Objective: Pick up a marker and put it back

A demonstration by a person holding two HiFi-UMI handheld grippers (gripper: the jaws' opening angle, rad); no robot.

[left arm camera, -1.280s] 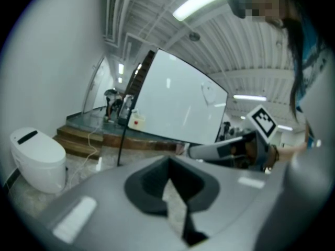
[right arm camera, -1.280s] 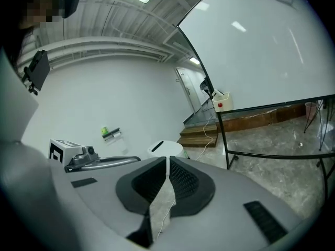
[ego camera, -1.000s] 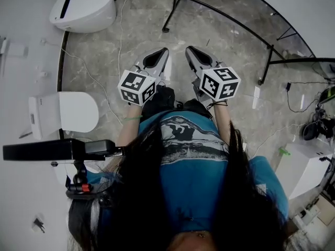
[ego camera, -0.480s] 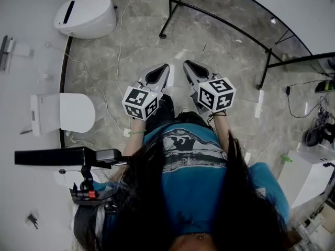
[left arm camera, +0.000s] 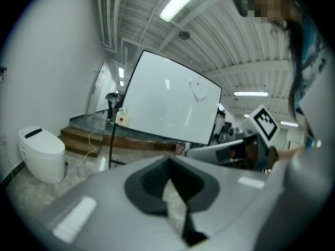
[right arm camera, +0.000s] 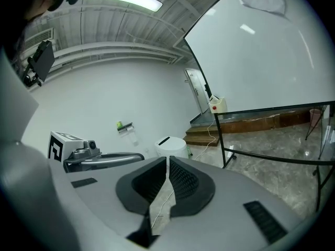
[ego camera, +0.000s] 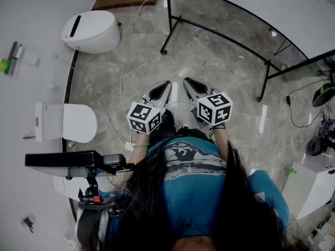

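Head view: left claw (ego camera: pixel 164 85) and right claw (ego camera: pixel 189 82) were shut and empty, pickup not begun; next, seemingly, finding a marker and opening.

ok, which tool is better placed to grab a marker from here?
Left, marginally. The wall shelf with what look like markers is off to the person's left, on the side of the left tool. It and the right tool are shut, empty, side by side; neither is near it.

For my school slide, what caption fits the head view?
Person holds left gripper and right gripper, both shut and empty, above a marble floor.
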